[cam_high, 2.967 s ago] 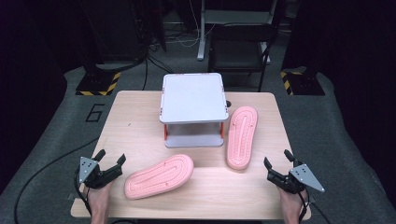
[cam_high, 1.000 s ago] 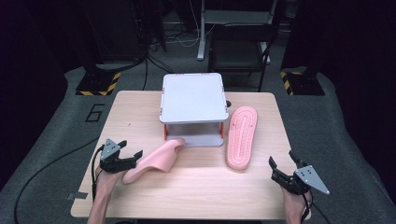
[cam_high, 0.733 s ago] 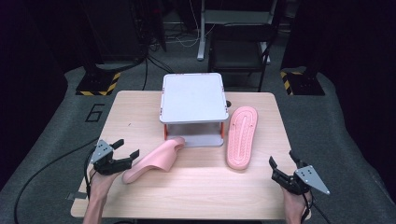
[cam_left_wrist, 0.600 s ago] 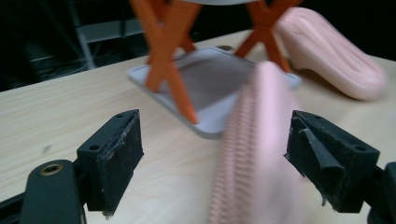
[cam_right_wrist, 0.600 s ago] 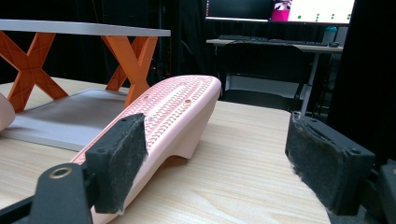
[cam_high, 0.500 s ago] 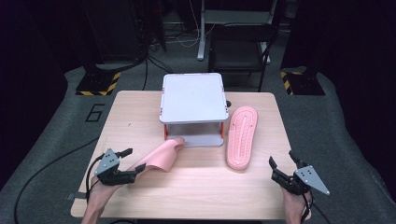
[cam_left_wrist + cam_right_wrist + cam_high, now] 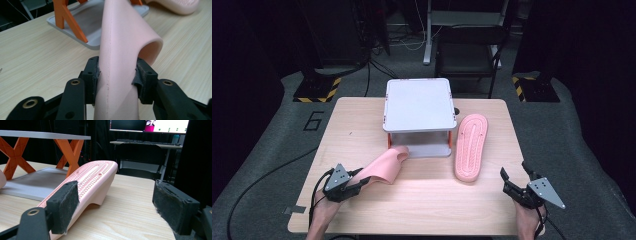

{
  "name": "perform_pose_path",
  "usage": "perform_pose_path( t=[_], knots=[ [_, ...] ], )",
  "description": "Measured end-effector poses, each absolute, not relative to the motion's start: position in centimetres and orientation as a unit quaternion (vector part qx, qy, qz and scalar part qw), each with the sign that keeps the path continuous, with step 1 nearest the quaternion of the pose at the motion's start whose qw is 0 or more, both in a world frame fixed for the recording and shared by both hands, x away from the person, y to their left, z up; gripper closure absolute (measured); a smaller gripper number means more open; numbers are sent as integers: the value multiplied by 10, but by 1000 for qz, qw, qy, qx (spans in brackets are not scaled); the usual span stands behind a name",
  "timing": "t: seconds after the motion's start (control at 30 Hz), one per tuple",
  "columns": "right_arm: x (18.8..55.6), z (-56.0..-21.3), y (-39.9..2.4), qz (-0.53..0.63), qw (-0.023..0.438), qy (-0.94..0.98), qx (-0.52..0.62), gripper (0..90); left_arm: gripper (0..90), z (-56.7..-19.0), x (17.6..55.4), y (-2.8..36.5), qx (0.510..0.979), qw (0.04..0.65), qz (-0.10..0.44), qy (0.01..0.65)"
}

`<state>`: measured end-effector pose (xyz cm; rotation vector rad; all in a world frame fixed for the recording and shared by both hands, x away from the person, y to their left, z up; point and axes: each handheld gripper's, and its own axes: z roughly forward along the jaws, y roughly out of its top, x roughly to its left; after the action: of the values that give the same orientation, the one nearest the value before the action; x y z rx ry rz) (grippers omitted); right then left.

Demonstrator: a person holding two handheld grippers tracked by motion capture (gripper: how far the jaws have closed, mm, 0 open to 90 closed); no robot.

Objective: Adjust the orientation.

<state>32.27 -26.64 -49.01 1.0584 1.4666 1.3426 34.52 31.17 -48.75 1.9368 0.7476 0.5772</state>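
Note:
A pink slipper (image 7: 384, 167) stands on its edge on the table, its front end by the rack's lower plate. My left gripper (image 7: 361, 183) has just been closing and is now shut on that slipper's rear end; in the left gripper view both pads (image 7: 95, 75) press into the pink slipper (image 7: 122, 37). A second pink slipper (image 7: 470, 146) lies sole up to the right of the rack. My right gripper (image 7: 510, 184) stands open near the table's front right, with that second slipper (image 7: 92, 178) ahead of its left jaw in the right gripper view and nothing held between the pads (image 7: 65, 205).
A grey two-level rack (image 7: 417, 102) with orange cross legs (image 7: 67, 20) stands at the back middle of the wooden table (image 7: 427, 210). Dark floor, a chair and black stands lie beyond the far edge.
Three seconds ago the left slipper lay flat, sole up. It then stood on edge. In the last second my left gripper slid toward the front edge and closed on it. The right gripper stayed put.

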Motion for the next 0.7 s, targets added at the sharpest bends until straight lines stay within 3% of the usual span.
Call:
perform_pose_path(
  t=[0.1,0.37,0.7],
  knots=[
    [323,-490,-266,540,429,588,423,206,602,-487,334,322,753,513,208,356],
    [323,-490,-264,538,430,591,420,206,578,-501,324,356,688,527,208,453],
    [323,-490,-264,538,428,592,421,206,511,-507,329,366,694,503,225,464]
  ],
)
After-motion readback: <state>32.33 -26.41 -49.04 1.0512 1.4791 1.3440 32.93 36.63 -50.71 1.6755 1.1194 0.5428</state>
